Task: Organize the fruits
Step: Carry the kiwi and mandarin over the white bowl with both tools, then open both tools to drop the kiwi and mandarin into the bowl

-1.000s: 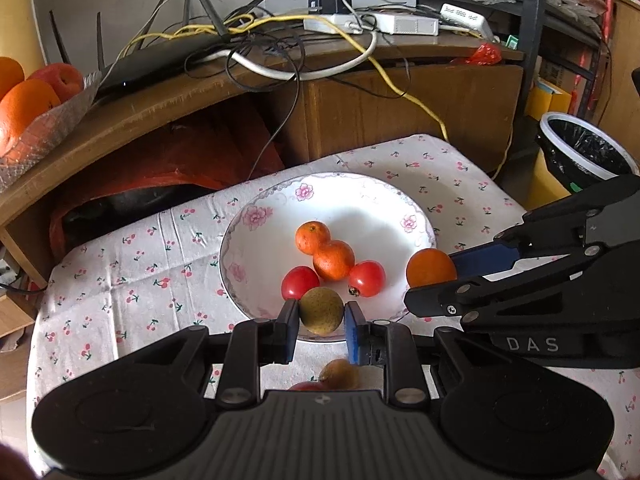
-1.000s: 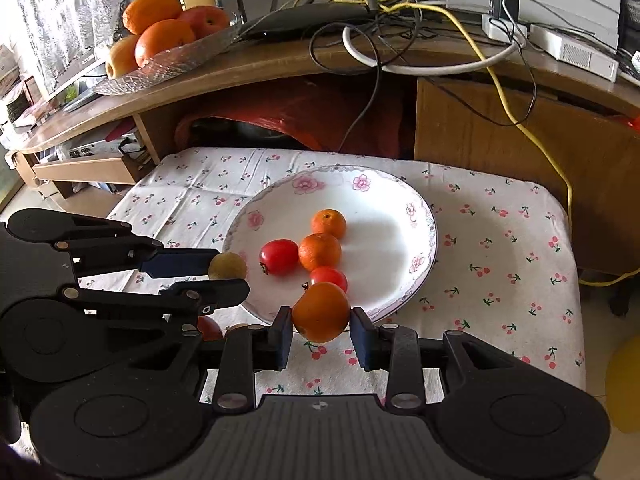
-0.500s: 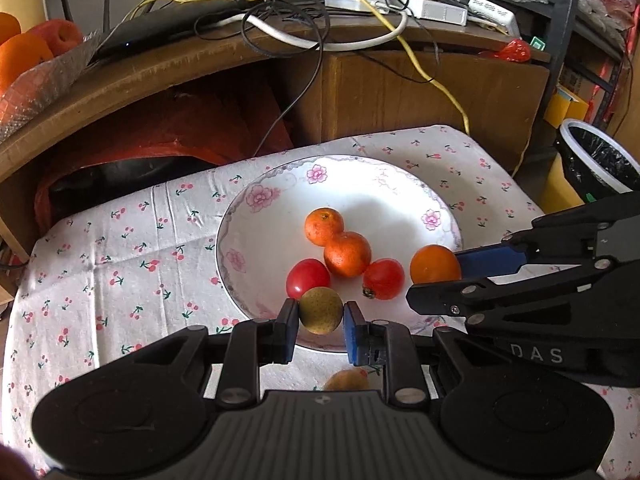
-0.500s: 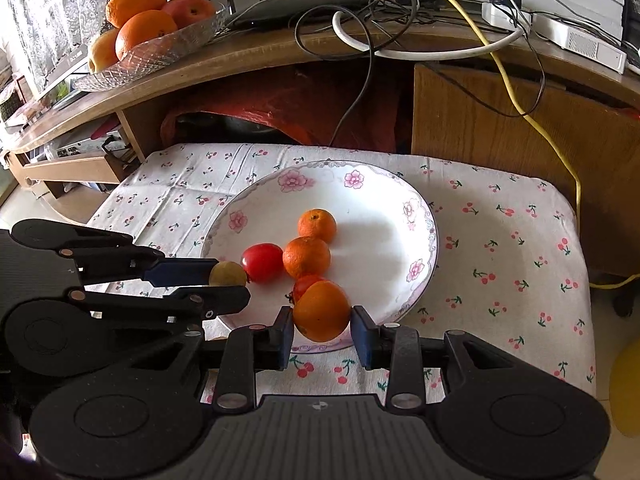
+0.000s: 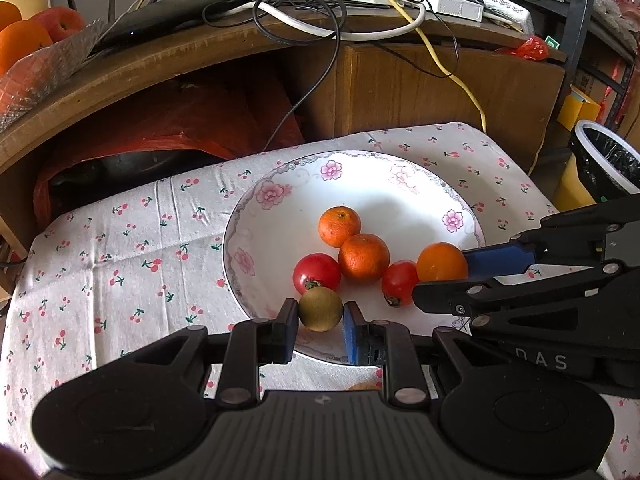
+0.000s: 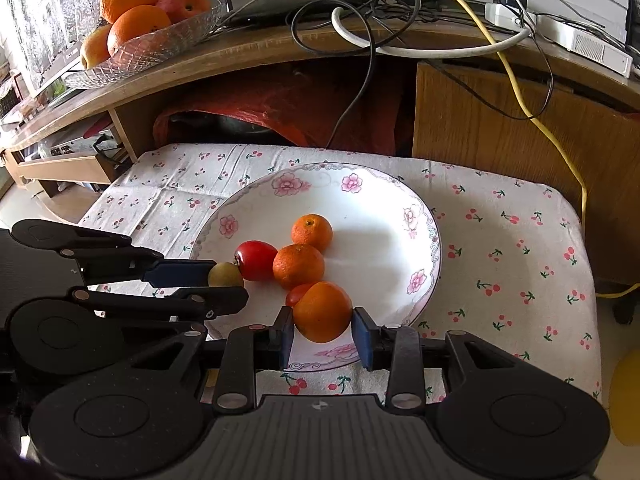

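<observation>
Glossy white ceramic plate (image 6: 420, 216), pink floral rim, on matt creased cotton tablecloth (image 6: 512, 248) with cherry print. On plate: 2 dimpled, matt-skinned mandarins (image 6: 298, 266), 2 smooth shiny tomatoes (image 6: 256, 260). Matt black plastic left gripper (image 5: 320, 318), blue pads, clamps dull brownish-green fruit (image 5: 320, 309). Behind plate: worn wooden shelf (image 6: 256, 46), cut-glass bowl (image 6: 160, 46), rubbery cables (image 6: 516, 80).

— Which colours are seen on the plate (image 5: 280, 216)?
— White, edged with pink flowers; two orange mandarins (image 5: 340, 227) and two red tomatoes (image 5: 316, 272) are seen on it.
— And the cloth (image 5: 120, 248)?
— White, printed with red cherries. An olive-brown fruit (image 5: 321, 309) is shown between blue pads (image 5: 349, 336).
</observation>
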Motion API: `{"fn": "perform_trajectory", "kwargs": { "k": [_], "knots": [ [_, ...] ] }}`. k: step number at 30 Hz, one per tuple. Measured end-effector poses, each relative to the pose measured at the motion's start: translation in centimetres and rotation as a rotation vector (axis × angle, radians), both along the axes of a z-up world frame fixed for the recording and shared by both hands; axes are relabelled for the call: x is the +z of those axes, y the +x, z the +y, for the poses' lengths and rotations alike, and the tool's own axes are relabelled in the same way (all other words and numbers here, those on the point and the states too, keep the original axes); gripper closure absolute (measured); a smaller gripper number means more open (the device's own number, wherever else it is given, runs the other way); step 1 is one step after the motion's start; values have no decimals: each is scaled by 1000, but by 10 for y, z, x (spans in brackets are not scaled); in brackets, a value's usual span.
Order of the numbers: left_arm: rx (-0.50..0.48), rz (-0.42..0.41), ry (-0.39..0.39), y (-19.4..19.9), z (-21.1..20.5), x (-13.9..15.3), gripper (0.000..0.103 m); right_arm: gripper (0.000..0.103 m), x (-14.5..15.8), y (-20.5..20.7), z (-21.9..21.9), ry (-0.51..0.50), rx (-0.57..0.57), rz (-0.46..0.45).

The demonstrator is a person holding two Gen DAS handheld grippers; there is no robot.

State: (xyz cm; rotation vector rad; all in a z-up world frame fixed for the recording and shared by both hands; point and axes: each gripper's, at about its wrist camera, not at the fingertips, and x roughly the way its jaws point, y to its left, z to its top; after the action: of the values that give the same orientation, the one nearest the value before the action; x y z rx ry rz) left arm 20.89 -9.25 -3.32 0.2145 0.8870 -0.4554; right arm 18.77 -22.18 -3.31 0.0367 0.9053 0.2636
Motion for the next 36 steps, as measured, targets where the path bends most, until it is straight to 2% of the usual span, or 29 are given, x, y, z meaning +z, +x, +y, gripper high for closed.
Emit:
{"fn": "perform_trajectory", "kwargs": {
  "k": [19,36],
  "knots": [
    [9,-31,12,-3,0,3,70,70,3,-3,-4,8,-6,-23],
    [7,-73,19,-13,4,18,70,70,16,-11,-2,17,-5,-50]
  ]
}}
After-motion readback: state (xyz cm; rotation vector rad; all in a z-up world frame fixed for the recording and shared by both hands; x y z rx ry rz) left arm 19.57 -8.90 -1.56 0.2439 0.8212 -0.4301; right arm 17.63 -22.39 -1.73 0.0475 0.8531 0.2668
